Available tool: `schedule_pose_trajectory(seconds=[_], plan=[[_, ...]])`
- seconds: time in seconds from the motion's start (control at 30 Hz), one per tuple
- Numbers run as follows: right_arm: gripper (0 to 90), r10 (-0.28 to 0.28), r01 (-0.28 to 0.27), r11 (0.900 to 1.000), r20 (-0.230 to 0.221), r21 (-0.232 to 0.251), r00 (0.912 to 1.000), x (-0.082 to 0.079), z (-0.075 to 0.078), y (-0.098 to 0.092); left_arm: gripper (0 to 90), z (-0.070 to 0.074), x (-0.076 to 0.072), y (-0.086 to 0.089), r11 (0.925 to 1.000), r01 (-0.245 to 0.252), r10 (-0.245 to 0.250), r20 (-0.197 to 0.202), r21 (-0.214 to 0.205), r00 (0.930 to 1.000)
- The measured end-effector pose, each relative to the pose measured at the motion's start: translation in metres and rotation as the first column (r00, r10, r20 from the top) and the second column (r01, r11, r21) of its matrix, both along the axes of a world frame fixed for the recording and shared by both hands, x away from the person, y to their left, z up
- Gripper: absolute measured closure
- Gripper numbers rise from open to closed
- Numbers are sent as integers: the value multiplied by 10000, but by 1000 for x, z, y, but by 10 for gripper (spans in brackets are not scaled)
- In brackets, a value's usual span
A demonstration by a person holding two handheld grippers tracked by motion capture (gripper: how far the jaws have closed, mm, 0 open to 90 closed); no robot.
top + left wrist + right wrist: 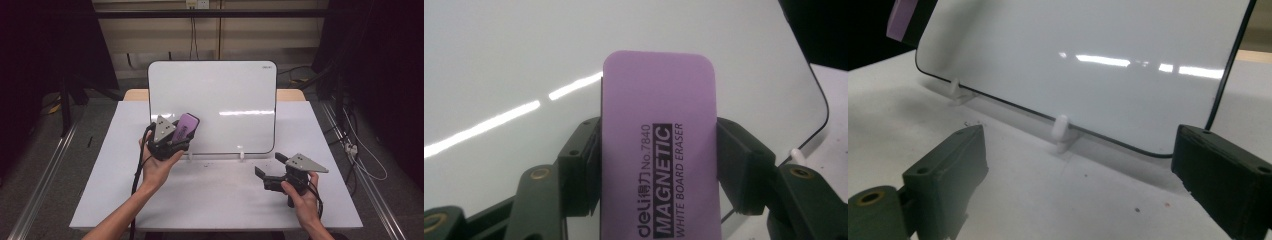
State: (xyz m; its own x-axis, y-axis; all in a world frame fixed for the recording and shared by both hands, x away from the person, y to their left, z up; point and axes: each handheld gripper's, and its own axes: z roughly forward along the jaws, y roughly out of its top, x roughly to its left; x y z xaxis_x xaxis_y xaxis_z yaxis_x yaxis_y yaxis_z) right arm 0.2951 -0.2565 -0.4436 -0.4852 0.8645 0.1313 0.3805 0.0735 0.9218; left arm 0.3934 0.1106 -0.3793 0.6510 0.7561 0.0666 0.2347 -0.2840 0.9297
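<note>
I have the purple magnetic whiteboard eraser (659, 150) clenched in my left tool (176, 134), both jaws pressed against its long sides, printed face toward the camera on that tool. In the high view the eraser (186, 126) sits up at the lower left part of the whiteboard (220, 90), which stands tilted back on two small white clips (1061, 131) at the far half of the white surface (215, 200). Whether the felt side is already touching the board I cannot tell; it looks at least very close to it.

My right tool (272, 167) is released, jaws spread wide with nothing between them, resting low on the surface just in front of the board's lower right corner, aimed at its bottom edge.

I judge the step in hand to be the wiping itself: eraser gripped and brought to the board. The board looks clean where I can see it, apart from glare streaks. Next I would press the eraser flat and sweep it across. Since the board only leans on its clips, I should push lightly, and my free right tool could steady the frame if it starts to slide.
</note>
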Motion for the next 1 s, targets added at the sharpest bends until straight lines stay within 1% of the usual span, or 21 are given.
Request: schedule_pose_trajectory(seconds=[0.07,0.13,0.3,0.37,0.4,0.53,0.57,0.67,0.77,0.87,0.9,1.0], plan=[[78,60,-60,9998,41,177,10000,0,0,2,410,0,-4,3,9999,-55,55,-26,-155,10000],[73,207,-208,9997,72,140,9998,-1,0,5,410,1,-8,5,9996,-62,60,-64,-275,10000],[72,359,-362,9992,138,172,9993,0,2,12,410,-2,-17,8,9996,54,-56,-102,-268,9999],[72,524,-526,9986,161,112,9985,2,3,17,410,-5,-20,8,9992,125,-134,-234,-380,9996],[72,600,-601,9982,174,49,9980,3,4,20,410,-5,-22,9,9992,118,-128,-259,-375,9996],[76,890,-890,9960,147,54,9959,6,4,29,410,-7,-27,10,9988,144,-160,-328,-468,9993],[83,914,-916,9956,121,196,9957,8,5,30,410,-7,-28,10,9977,151,-176,-372,-664,9992],[90,941,-946,9938,109,579,9955,12,8,33,410,-4,-30,10,9962,232,-257,-278,-845,9993],[89,930,-952,9925,314,771,9952,16,13,37,410,-3,-32,11,9949,339,-369,-302,-952,9989],[74,1000,-1038,9891,407,1047,9942,19,17,44,410,-7,-34,10,9935,435,-482,-427,-1048,9979],[71,1046,-1090,9876,445,1130,9935,20,18,46,410,-8,-35,10,9934,448,-501,-476,-1052,9976],[50,1385,-1456,9768,553,1573,9888,24,18,55,410,-10,-36,8,9919,481,-555,-603,-1179,9966]])
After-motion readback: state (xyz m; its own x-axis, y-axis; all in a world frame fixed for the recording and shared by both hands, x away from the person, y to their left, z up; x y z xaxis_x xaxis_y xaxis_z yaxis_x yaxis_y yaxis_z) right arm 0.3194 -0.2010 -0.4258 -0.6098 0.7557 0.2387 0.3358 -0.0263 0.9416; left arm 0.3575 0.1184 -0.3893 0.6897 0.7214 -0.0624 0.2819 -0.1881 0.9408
